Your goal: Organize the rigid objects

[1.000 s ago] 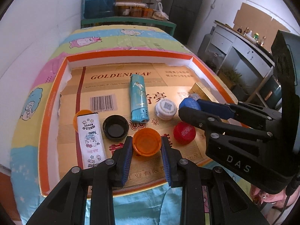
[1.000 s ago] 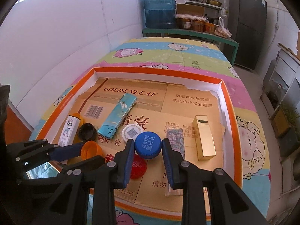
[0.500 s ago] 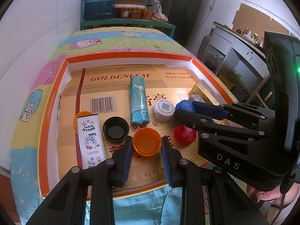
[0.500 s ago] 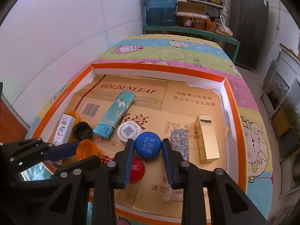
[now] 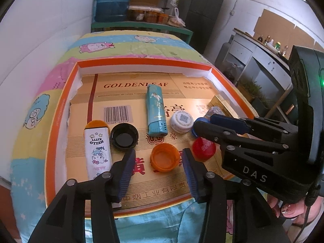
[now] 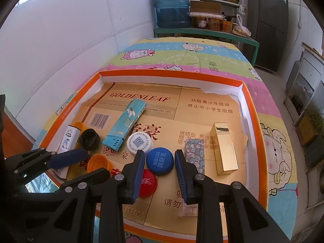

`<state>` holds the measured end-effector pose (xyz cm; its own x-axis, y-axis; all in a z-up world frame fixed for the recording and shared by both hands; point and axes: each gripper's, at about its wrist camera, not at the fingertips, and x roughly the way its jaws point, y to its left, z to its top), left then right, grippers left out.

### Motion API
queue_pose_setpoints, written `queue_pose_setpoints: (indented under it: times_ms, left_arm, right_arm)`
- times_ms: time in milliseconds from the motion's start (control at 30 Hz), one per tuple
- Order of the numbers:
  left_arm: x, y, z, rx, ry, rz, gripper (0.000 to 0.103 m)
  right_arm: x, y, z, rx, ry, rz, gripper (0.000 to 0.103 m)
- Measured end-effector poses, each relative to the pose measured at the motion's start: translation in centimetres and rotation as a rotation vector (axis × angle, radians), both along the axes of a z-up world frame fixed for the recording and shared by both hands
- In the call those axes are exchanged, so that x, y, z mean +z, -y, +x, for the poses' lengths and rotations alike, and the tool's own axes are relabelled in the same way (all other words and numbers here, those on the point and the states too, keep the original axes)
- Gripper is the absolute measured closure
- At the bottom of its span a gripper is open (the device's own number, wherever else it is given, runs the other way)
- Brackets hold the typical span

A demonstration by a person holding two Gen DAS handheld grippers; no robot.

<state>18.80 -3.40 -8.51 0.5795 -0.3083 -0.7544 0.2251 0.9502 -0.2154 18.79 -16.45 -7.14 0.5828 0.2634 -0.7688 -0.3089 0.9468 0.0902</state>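
Note:
An orange bottle cap [image 5: 165, 159] lies open side up on the cardboard, between the fingers of my left gripper [image 5: 158, 163], which is open and clear of it on both sides. A blue cap [image 6: 160, 163] lies between the fingers of my right gripper [image 6: 160, 165], which is open a little wider than the cap. A red cap [image 6: 147, 182], a white cap [image 6: 139, 143], a black cap [image 5: 124, 137], a teal lighter [image 5: 156, 109], a Hello Kitty lighter [image 5: 98, 149], a floral lighter [image 6: 195, 154] and a gold box [image 6: 223, 148] lie around them.
Everything lies in a shallow orange-rimmed tray [image 6: 252, 121] lined with cardboard, on a table with a cartoon cloth. A second orange cap [image 5: 95, 124] sits behind the Hello Kitty lighter. A white wall runs along the left.
Both grippers have opened and let go of their caps. The orange cap and the blue cap now lie loose on the cardboard.

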Motion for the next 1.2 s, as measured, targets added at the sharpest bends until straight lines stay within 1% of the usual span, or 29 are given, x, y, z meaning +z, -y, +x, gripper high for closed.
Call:
queue_pose_setpoints:
  times_ms: [233,667,867,1200]
  left_arm:
    - [0.5,0.0,-0.4,-0.001,0.021,-0.002,0.053]
    - [1.7,-0.6,-1.6,0.016,0.043,-0.013,0.053]
    - [2.5,-1.0,-2.7,0.029,0.058,-0.026,0.053]
    - [4.1,-1.3,-5.0,0.039,0.089,-0.027,0.053]
  right_arm:
    - [0.3,0.1,-0.3,0.0,0.005,0.005,0.073]
    - [1.9,0.6,-1.8,-0.026,0.032,0.021,0.072]
    - [2.9,0.4,-2.8,-0.028,0.056,0.015,0.072]
    - [4.6,0.4,-4.8,-0.033,0.09,0.01,0.072]
